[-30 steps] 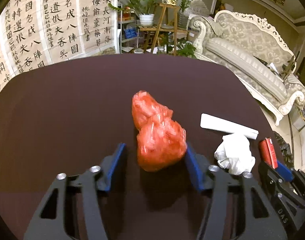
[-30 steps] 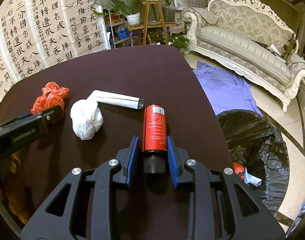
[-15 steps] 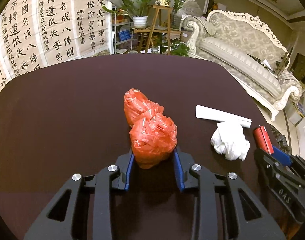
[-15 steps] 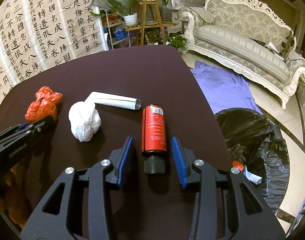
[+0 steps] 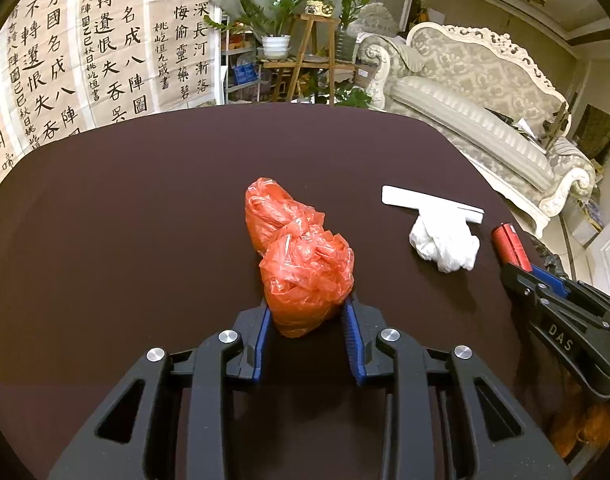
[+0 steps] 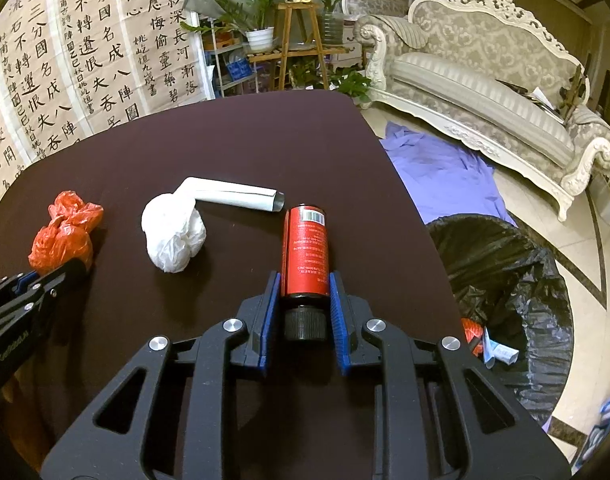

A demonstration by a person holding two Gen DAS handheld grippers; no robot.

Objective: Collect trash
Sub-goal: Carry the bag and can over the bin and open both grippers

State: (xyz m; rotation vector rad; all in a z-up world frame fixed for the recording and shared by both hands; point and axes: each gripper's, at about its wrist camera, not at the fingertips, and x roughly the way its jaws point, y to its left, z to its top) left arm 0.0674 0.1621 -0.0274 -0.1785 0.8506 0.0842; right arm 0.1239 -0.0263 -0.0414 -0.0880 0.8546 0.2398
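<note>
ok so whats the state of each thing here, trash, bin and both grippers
red plastic bag: crumpled, lying on the table, left gripper fingers pressed on its near end
red bottle: on its side, cap on, right gripper fingers closing on its cap end
white plastic bag: crumpled, untouched
rolled white paper: lying flat, untouched
trash bin: open, black liner, some trash inside

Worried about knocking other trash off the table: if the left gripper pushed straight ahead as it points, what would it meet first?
The left gripper already pinches the red plastic bag; beyond it looks like bare table, though depth is uncertain.
</note>
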